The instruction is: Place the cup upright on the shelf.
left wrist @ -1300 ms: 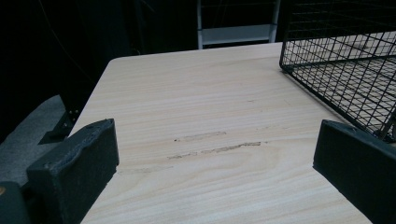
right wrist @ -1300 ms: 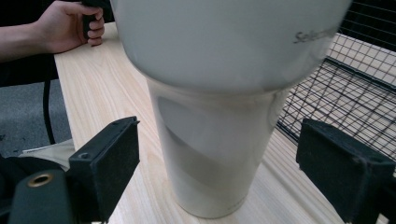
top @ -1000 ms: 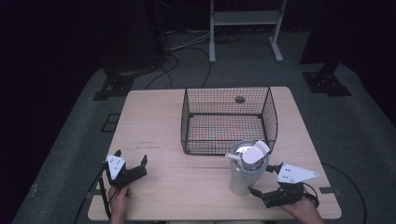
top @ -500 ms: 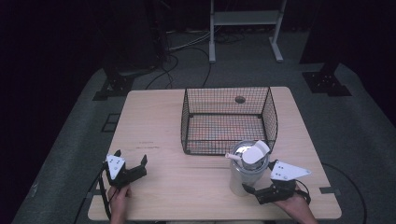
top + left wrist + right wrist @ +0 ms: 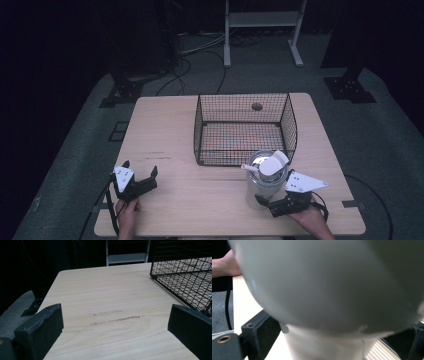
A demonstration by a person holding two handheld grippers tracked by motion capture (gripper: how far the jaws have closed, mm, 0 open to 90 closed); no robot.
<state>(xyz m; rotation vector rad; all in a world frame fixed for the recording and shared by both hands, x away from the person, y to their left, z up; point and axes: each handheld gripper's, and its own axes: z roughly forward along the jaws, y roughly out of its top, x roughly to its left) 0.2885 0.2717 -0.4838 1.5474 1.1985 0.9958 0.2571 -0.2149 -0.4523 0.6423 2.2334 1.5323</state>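
The right tool (image 5: 265,202) sits at five o'clock on the bench (image 5: 165,135), its jaws spread to either side of the foot of the one cup (image 5: 264,181), a pale, tall vessel with a white scoop (image 5: 272,164) resting in its metal mouth. In the right gripper view the cup's wall (image 5: 332,290) looms so close that it blurs, with a black jaw on each flank; whether the pads already press it I cannot tell, though they look not yet closed.

The step in hand, as I judge it, is gripping the cup to lift it. To do it well, close squarely on the lower wall, keep it upright so the scoop stays put, and rise straight before swinging toward twelve o'clock.

The left tool (image 5: 135,181) rests at seven o'clock, jaws wide and empty, well apart from the cup.

Beyond, at twelve to one o'clock, stands one wire basket (image 5: 245,127), just behind the cup. Count: two tools, one cup, one scoop, one basket.
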